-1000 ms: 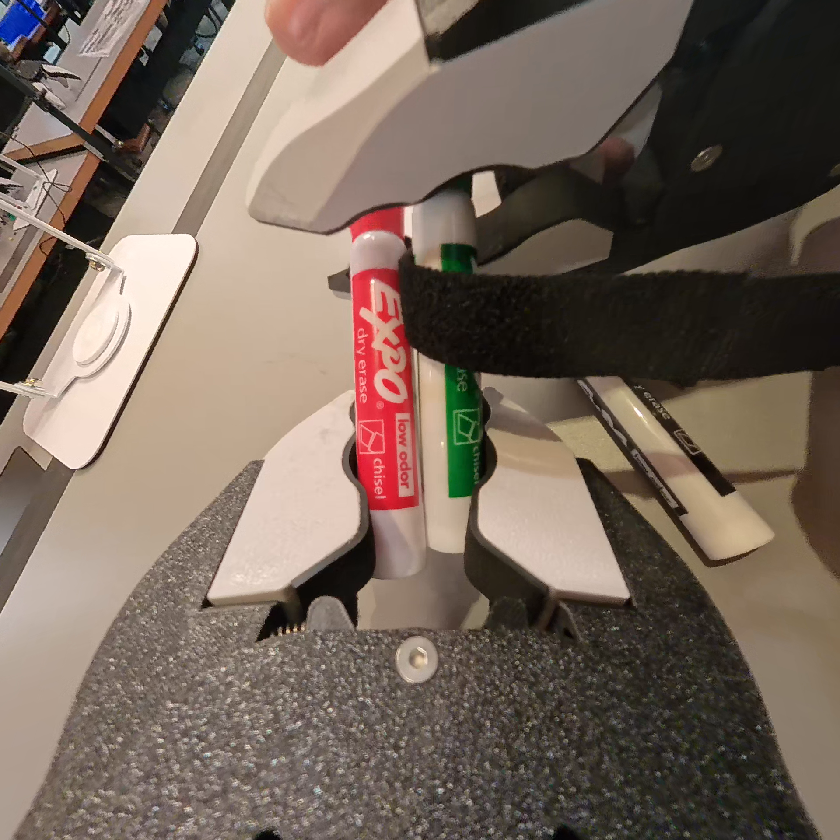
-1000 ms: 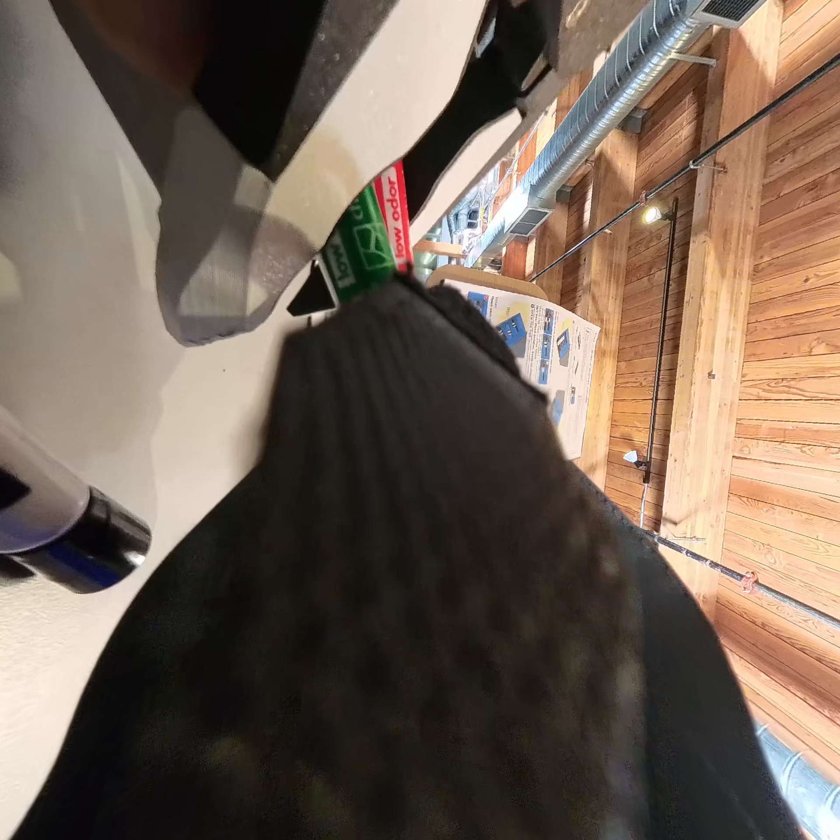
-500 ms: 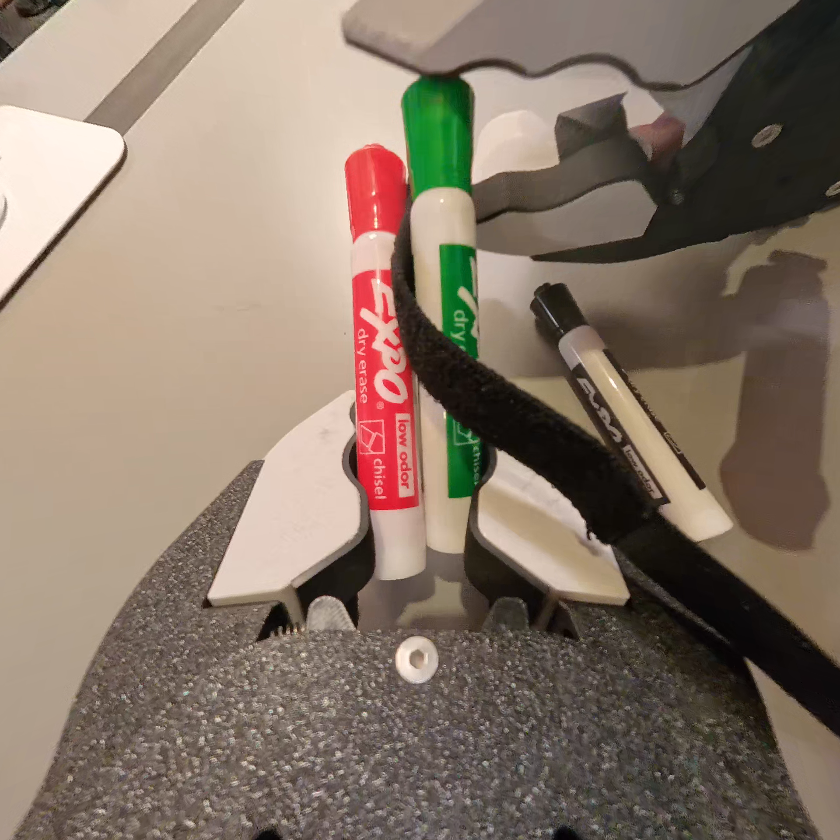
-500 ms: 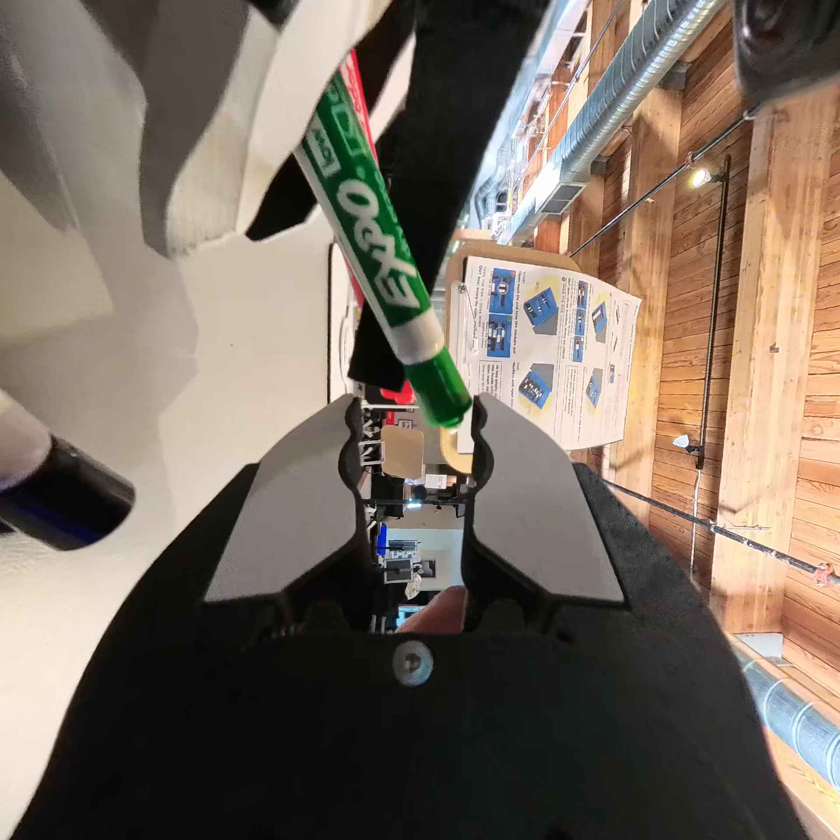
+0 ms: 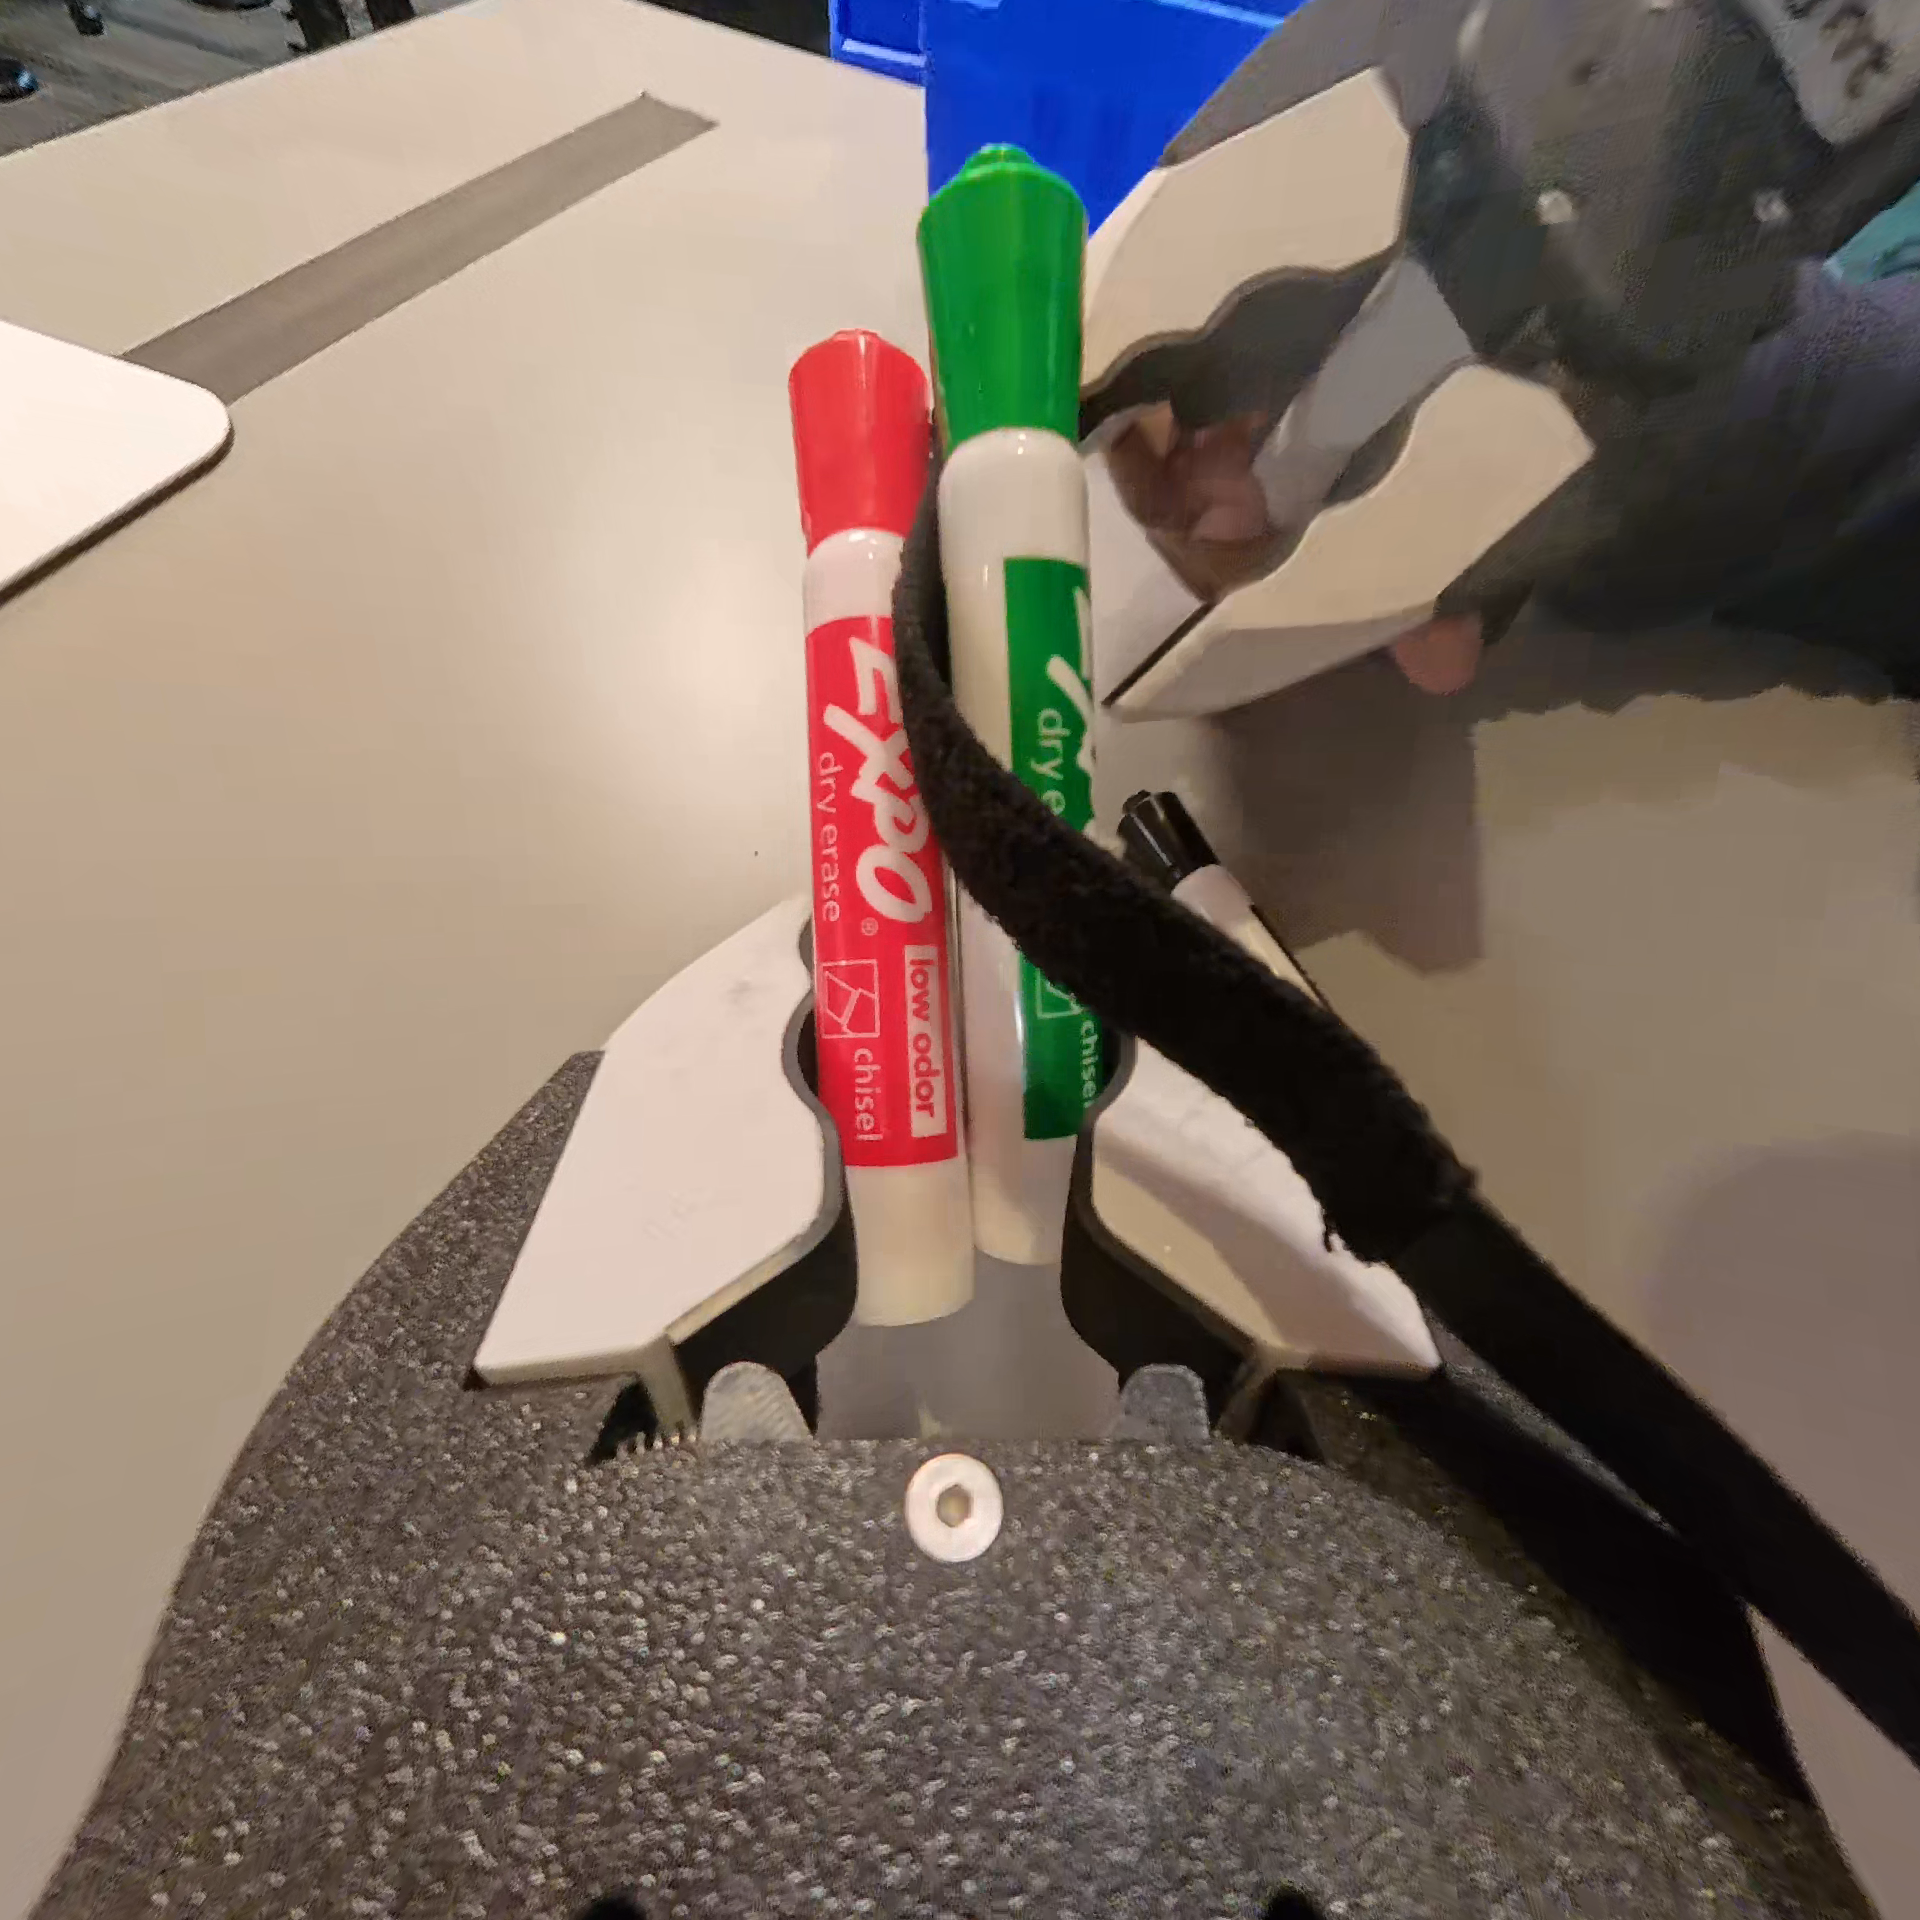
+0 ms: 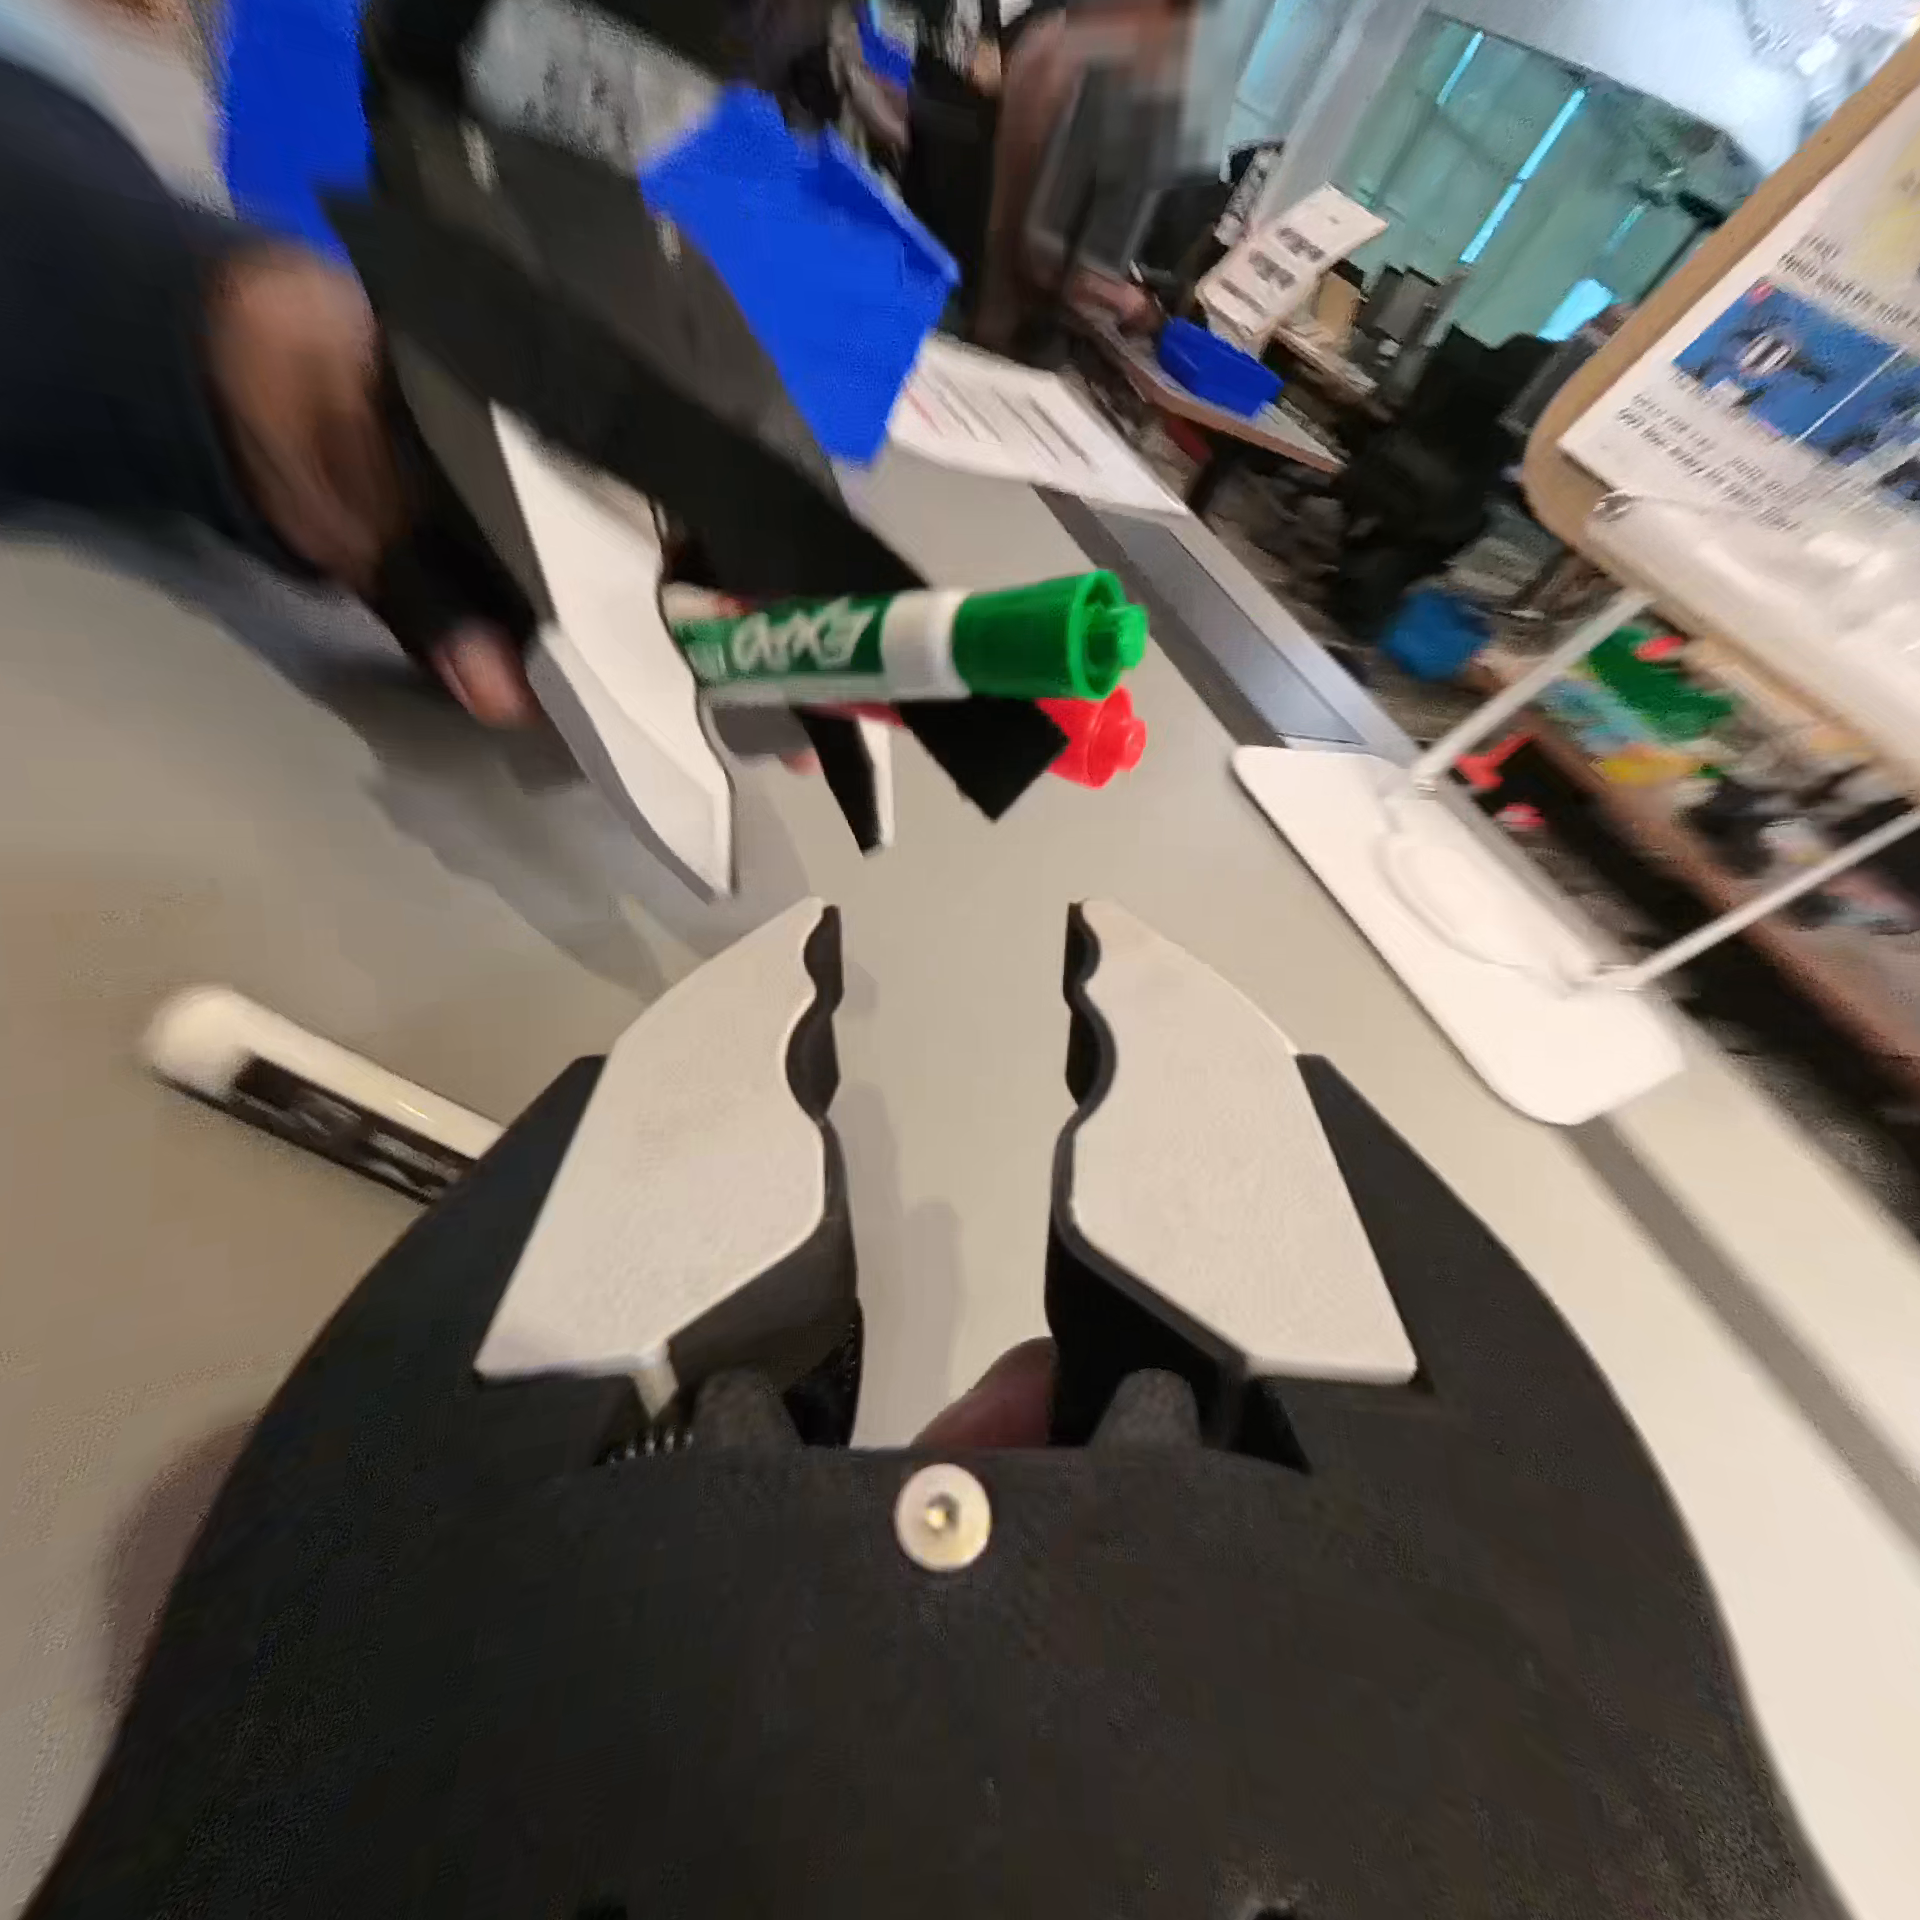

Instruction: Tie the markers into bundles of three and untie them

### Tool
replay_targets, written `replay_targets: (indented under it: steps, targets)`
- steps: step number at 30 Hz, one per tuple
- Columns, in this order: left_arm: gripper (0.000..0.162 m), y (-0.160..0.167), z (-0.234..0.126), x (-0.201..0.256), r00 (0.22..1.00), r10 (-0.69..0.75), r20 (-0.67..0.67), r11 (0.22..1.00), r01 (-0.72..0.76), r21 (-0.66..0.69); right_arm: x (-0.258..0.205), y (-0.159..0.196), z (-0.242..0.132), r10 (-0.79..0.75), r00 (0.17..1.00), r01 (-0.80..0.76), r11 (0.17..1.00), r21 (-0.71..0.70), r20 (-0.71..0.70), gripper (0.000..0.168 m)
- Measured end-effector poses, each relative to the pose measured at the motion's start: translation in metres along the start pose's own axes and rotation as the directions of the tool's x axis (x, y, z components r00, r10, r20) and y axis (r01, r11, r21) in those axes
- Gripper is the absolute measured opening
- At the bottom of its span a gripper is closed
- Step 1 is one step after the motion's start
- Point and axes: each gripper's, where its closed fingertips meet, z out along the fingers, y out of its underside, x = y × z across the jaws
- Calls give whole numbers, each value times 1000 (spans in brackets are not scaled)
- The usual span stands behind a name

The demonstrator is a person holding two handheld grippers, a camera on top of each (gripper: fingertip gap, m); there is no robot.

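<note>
My left gripper (image 5: 961, 997) is shut on a red marker (image 5: 873, 790) and a green marker (image 5: 1013, 582), held side by side with their caps pointing away. A black velcro strap (image 5: 1143, 987) loops between the markers over the green one and trails loose to the lower right. A black marker (image 5: 1195, 862) lies on the table behind the strap. My right gripper (image 6: 951, 935) is open and empty, just right of the green cap in the left wrist view (image 5: 1299, 468). The right wrist view shows the held markers (image 6: 935, 644), the hanging strap end (image 6: 987, 748) and the black marker (image 6: 312, 1101).
A blue bin (image 5: 1039, 83) stands behind the markers. A white lamp base (image 6: 1455, 935) sits on the table's edge, at the left in the left wrist view (image 5: 83, 436). A grey strip (image 5: 416, 239) crosses the tabletop. Benches and a person are in the background.
The strap was pulled taut to the right a second ago; it now hangs slack. My right gripper has swung round level and sits open beside the green cap. The left gripper keeps its grip.
</note>
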Motion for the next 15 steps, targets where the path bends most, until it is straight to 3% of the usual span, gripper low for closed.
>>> replay_targets:
  steps: [3, 7, 15]
  targets:
    - [43, -3, 0, 5, 999, 19, -30, 1000, -18, 21, 4, -18, -6, 268, 955, -283, 951, 124, 130, 37]
    - [43, -6, 1, 12, 998, 27, -63, 999, -25, 41, 11, -27, -6, 474, 848, -517, 840, 168, 238, 28]
    - [43, -9, 1, 15, 996, 17, -83, 998, -12, 59, 2, -30, 5, 582, 736, -655, 742, 145, 345, 7]
